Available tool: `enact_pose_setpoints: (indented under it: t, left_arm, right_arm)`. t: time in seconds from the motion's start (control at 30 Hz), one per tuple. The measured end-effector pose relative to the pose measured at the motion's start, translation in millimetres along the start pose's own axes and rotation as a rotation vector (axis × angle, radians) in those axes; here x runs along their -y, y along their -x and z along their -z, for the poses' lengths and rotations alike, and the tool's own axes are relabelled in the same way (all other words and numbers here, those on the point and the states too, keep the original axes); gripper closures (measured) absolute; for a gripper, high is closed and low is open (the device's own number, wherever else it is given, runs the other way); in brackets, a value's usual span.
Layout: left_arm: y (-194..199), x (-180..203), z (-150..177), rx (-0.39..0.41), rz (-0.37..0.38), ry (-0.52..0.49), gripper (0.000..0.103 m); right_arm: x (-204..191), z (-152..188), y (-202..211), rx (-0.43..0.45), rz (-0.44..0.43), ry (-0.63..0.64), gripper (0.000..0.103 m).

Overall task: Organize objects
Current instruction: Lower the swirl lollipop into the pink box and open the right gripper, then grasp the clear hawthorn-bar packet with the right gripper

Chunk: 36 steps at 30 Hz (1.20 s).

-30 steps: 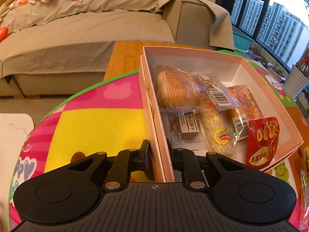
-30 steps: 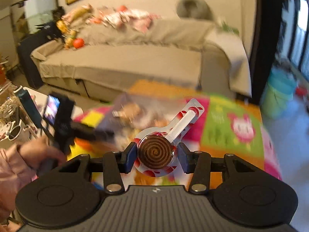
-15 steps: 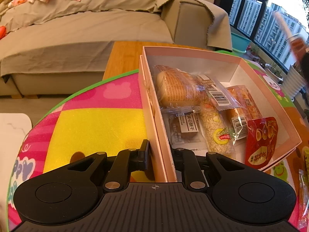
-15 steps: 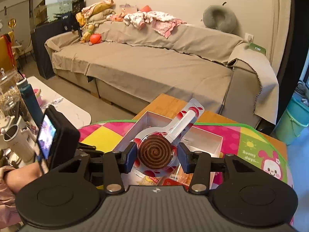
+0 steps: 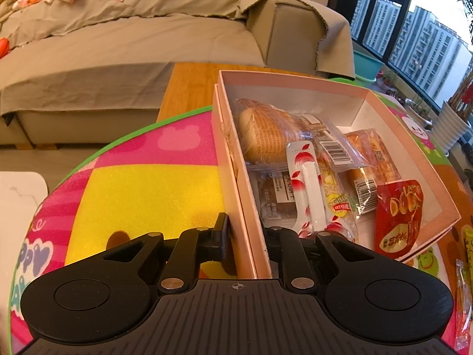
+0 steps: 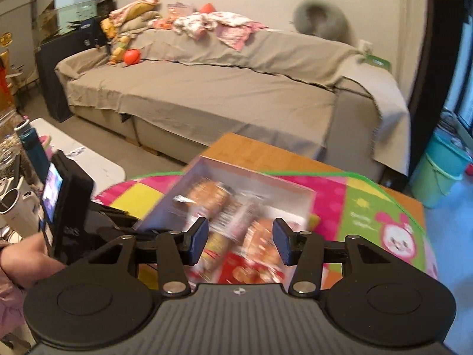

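Note:
A pink cardboard box [image 5: 295, 84] sits on a colourful round mat [image 5: 142, 189] and holds several wrapped snacks. My left gripper [image 5: 246, 236] is shut on the box's near left wall [image 5: 236, 195]. A wrapped lollipop [image 5: 309, 189] with a white stick lies on top of the snacks, beside a bread bun [image 5: 263, 130] and a red snack pouch [image 5: 397, 216]. In the right wrist view my right gripper [image 6: 240, 241] is open and empty above the blurred box [image 6: 266, 182].
A grey-covered sofa [image 5: 133, 32] stands behind the wooden table [image 5: 189, 85]. More snack packets [image 5: 464, 293] lie on the mat at the right edge. A white side table [image 6: 88, 159] with bottles stands on the left. A teal bucket [image 6: 440, 168] is on the floor at right.
My right gripper opened and let go of the lollipop, which now lies in the box on the snacks. My left gripper kept its hold on the box wall.

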<state>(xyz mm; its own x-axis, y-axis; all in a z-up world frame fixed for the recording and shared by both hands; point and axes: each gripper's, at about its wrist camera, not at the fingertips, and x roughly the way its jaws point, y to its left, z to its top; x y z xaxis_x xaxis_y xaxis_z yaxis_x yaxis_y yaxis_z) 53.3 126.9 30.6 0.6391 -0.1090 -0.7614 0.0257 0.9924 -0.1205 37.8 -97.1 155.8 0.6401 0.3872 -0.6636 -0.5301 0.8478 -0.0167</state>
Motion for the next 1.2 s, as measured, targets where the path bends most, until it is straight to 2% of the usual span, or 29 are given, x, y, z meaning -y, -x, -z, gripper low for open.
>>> enact_pose_setpoints:
  t: [0.13,0.3,0.43,0.5,0.57,0.63,0.7,0.87,0.97,1.03,1.1,1.2]
  left_arm:
    - [-0.5,0.0,-0.3,-0.001,0.0,0.0,0.085]
    - [-0.7,0.9,0.0,-0.001,-0.002,0.001,0.085]
    - [-0.5,0.2,0.8,0.001,-0.001,0.002,0.085]
    - [-0.5,0.1,1.0,0.0,-0.001,0.002,0.085]
    - [-0.5,-0.5,1.5,-0.001,-0.001,0.001,0.085]
    - [-0.5,-0.5,1.4,0.0,-0.001,0.003,0.085]
    - [-0.7,-0.8,1.6,0.002,-0.001,0.006,0.085]
    - [-0.7,-0.7,1.2,0.003,-0.004,0.004,0.085]
    - [-0.5,-1.2,1.5,0.003,-0.004,0.006,0.085]
    - [-0.4,-1.7,1.8,0.005,-0.003,0.008,0.085]
    - [-0.3,-1.8,2.1,0.007,-0.001,0.009,0.085]
    - [-0.3,-2.0,2.1,0.008,0.0,0.01,0.085]
  right_arm:
    - [28.3,21.9,9.2,-0.054,0.061,-0.064,0.052]
    - [56.3,68.5,13.6,-0.177,0.126,-0.16,0.052]
    - [68.6,110.5,6.2,-0.307,0.082,-0.328,0.052]
    - [64.4,132.2,6.1,-0.343,0.045,-0.382,0.052]
    - [57.3,145.9,4.9,-0.366,0.038,-0.384,0.052]
    - [50.2,153.5,4.3,-0.391,0.081,-0.347,0.052]
    - [45.4,157.2,3.8,-0.413,0.14,-0.312,0.047]
    - [48.0,158.4,1.0,-0.424,0.102,-0.392,0.046]
    - [41.0,156.1,-3.6,-0.406,0.134,-0.339,0.046]
    - [36.7,154.8,-6.6,-0.399,0.16,-0.299,0.053]
    - [33.2,153.1,-7.8,-0.39,0.171,-0.259,0.066]
    - [30.6,150.0,-6.6,-0.393,0.168,-0.235,0.067]
